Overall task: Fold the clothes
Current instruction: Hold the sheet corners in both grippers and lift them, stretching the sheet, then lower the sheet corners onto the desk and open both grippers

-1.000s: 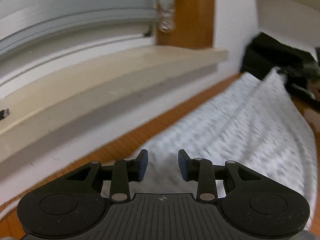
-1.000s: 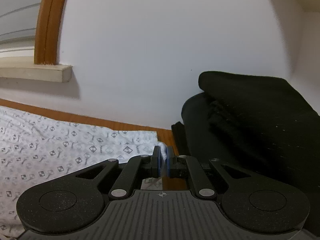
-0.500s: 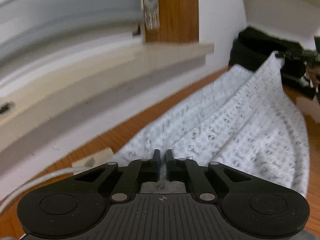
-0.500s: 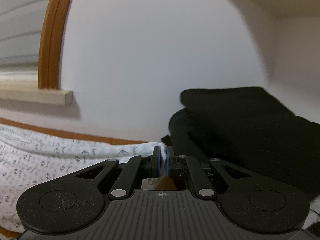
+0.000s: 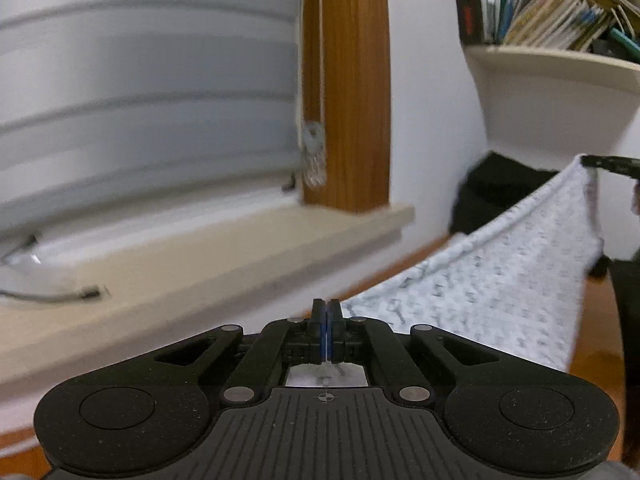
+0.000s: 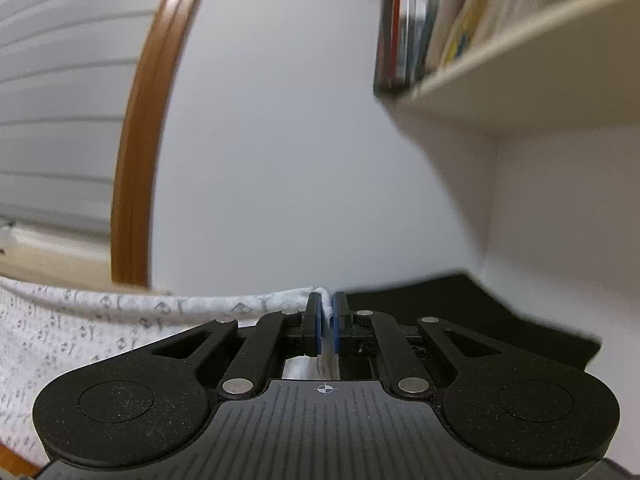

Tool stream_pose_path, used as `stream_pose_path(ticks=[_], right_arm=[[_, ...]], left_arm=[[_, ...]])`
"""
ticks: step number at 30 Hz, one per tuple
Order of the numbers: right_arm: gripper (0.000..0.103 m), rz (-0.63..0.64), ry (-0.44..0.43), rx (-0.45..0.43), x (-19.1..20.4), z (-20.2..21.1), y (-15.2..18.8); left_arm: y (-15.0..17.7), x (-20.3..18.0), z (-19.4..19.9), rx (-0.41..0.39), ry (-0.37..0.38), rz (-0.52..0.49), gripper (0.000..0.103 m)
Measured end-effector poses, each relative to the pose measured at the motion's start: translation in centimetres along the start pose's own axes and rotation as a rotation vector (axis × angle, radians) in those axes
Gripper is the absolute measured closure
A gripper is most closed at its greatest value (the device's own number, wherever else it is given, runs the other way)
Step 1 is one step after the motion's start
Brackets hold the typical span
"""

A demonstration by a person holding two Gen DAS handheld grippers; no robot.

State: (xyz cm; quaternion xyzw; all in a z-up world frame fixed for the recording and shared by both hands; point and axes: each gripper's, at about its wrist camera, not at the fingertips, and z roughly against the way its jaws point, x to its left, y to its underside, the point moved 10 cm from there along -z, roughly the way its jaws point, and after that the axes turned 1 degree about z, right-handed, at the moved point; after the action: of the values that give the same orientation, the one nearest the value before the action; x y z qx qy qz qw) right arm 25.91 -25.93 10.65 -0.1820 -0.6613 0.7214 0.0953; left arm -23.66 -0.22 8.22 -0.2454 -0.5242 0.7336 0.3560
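A white garment with a small grey print point(image 5: 500, 288) hangs stretched in the air between both grippers. My left gripper point(image 5: 327, 312) is shut on one corner of it; a bit of cloth shows behind the pads. In the right wrist view the same white garment point(image 6: 80, 328) runs off to the left, and my right gripper point(image 6: 327, 308) is shut on its other corner, with cloth pinched between the blue pads. The right gripper's tip point(image 5: 608, 164) shows at the far right of the left wrist view, holding the raised corner.
A beige window sill point(image 5: 224, 256) and a wooden window frame point(image 5: 348, 88) stand ahead on the left. A pile of black clothes point(image 6: 480, 312) lies against the white wall. A shelf with books point(image 5: 560, 24) hangs above it. The wooden table point(image 5: 592, 360) lies below.
The left gripper has shut on the garment's corner. Both grippers have risen, lifting the garment off the table, so it now hangs stretched between them.
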Motion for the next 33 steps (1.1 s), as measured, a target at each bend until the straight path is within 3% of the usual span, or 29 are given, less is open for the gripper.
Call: stream_pose_path(ticks=[3,7,10,12,13,16,18,19,21,29,33], right_arm=[[0.097,0.044,0.004,-0.028,0.7,-1.3,-2.2],[0.097,0.097,-0.001,0.020,3.0,-7.8,-2.0],[0.095,0.076,-0.031,0.173,4.8,-15.1,1.8],[0.079,0.085,-0.038,0.230,6.0,-17.2,4.3],[0.074,0.089,-0.041,0.259,6.6,-18.2,5.6],[0.074,0.103,-0.053,0.344,8.3,-21.1,9.3],[0.074,0.112,-0.081,0.389,9.0,-20.7,10.7],[0.074,0.104,-0.087,0.413,9.0,-20.3,11.3],[0.074,0.057,-0.082,0.446,8.2,-19.5,12.2],[0.067,-0.139,-0.039,0.564,4.8,-16.8,16.2],[0.067,-0.175,-0.019,0.591,4.9,-16.7,17.4]], left_arm=[[-1.2,1.4,-0.9,-0.018,-0.028,0.031,0.103],[-0.3,4.4,-4.8,0.040,-0.080,0.062,0.103],[2.9,6.3,-9.0,0.165,-0.117,0.082,0.102],[5.0,7.1,-11.1,0.243,-0.147,0.101,0.101],[5.6,7.3,-11.5,0.254,-0.169,0.104,0.100],[6.3,7.3,-11.4,0.267,-0.165,0.120,0.099],[6.2,7.1,-11.0,0.270,-0.163,0.116,0.096],[6.0,7.0,-10.7,0.265,-0.161,0.117,0.085],[5.7,6.9,-10.1,0.256,-0.156,0.119,0.072],[7.4,5.0,-8.0,0.237,-0.083,0.180,0.072],[8.1,5.1,-7.7,0.236,-0.063,0.204,0.072]])
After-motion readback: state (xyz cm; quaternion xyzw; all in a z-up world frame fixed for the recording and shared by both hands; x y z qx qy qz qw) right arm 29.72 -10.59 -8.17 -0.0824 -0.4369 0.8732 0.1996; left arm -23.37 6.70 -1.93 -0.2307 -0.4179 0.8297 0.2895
